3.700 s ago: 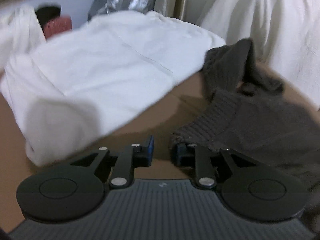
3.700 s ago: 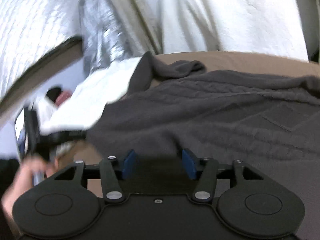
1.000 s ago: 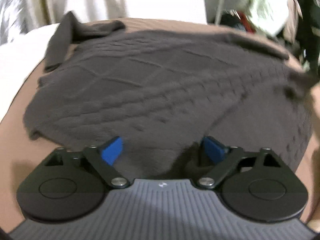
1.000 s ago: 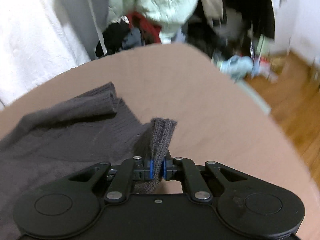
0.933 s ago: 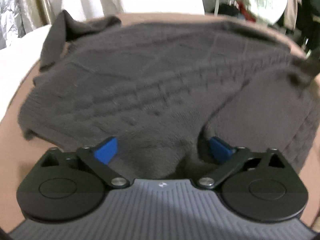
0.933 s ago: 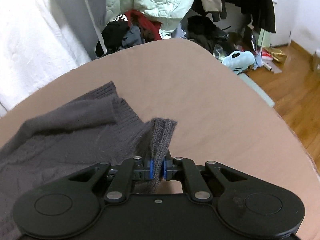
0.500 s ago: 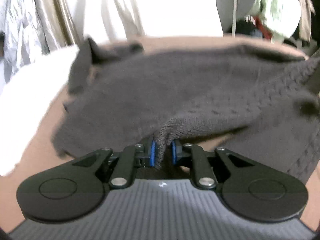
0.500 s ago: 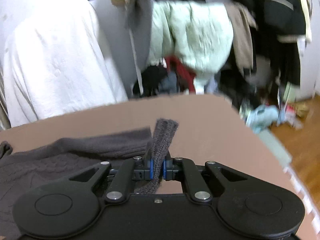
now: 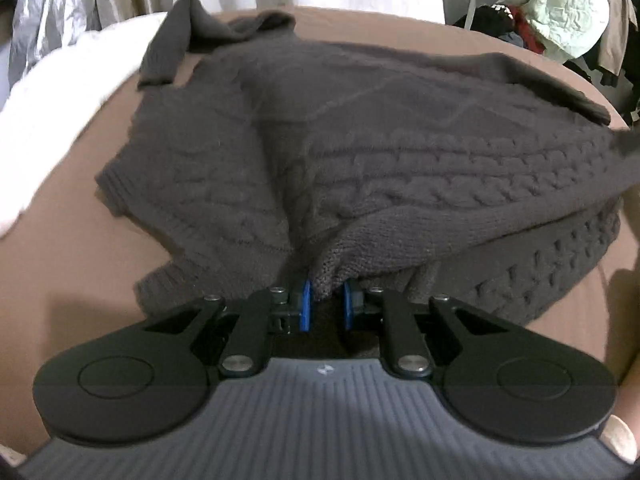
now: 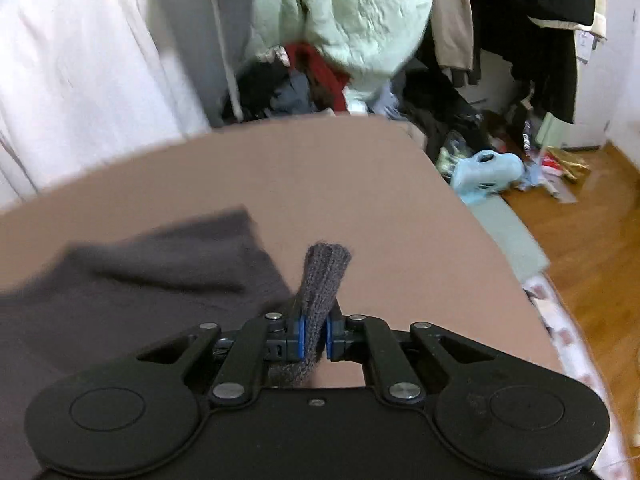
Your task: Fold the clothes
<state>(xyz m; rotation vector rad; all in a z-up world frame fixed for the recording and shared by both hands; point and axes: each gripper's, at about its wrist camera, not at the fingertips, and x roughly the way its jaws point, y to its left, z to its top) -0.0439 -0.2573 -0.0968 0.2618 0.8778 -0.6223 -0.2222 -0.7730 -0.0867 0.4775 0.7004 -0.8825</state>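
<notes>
The dark cable-knit sweater (image 9: 360, 152), spread on the brown surface (image 9: 60, 264), is clamped at its near hem by the left hand-held gripper (image 9: 325, 304) and at a ribbed corner by the right hand-held gripper (image 10: 314, 338), seemingly so that edge can be folded over.

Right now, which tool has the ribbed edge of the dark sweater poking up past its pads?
The right tool: a narrow ribbed strip of the dark sweater stands up beyond its pads. The left tool pinches a broad bunched fold instead.

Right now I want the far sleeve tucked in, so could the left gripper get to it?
Probably not yet. The left gripper is shut on a fold of the sweater. The sleeve lies uncovered at the far edge, so the way looks free once it lets go.
</notes>
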